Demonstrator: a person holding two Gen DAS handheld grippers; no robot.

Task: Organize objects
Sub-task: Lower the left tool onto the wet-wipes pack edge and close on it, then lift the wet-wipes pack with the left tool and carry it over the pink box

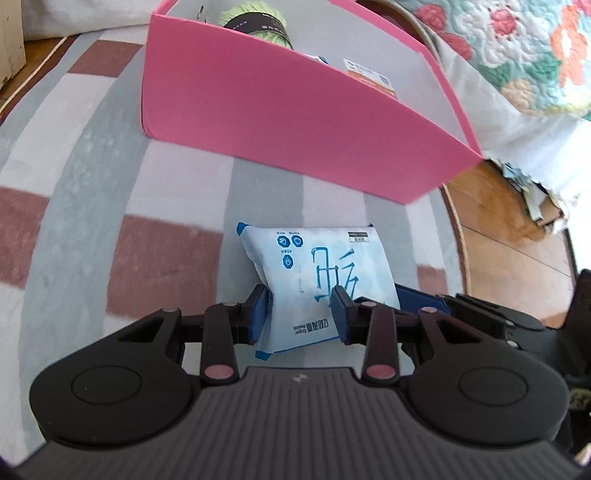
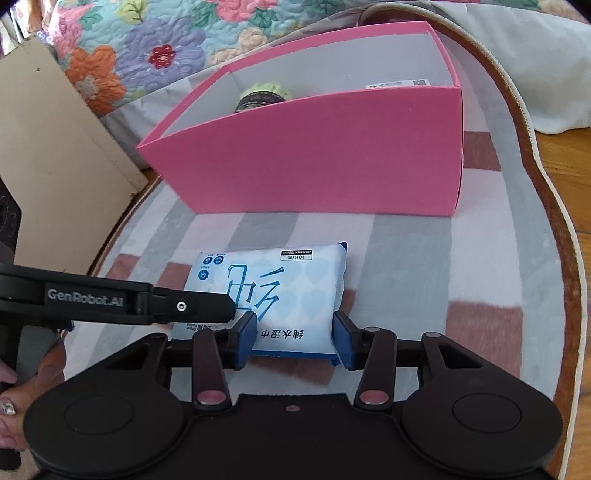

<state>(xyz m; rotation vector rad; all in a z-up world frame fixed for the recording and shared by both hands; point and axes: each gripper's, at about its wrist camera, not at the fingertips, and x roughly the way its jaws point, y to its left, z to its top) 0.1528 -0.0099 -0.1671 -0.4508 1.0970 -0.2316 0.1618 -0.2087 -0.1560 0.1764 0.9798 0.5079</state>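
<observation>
So both tongs are on the same thing right now: the wet wipes pack (image 1: 317, 280) sits on the striped rug (image 1: 74, 155), just in front of the pink box (image 1: 295, 122). The left tongs (image 1: 300, 314) are clenched on the pack's near-left part, blue pads pressing in enough to pucker the wrapper. The right tongs (image 2: 293, 338) straddle the near-right part, pads (image 2: 246, 336) against both sides, so that looks like a grip too.

What the next move hangs on, I think: the box is straight ahead of both tongs, beyond the pack, and its wall stands taller than the pack. The pack's long axis runs roughly side to side, parallel to the box's near wall, so it probably has to go up and over that rim.

Both tongs point forward and down at a slant, side by side. Inside the box there's already a green yarn ball (image 1: 255, 22) and a white labelled packet (image 1: 369, 74).
</observation>
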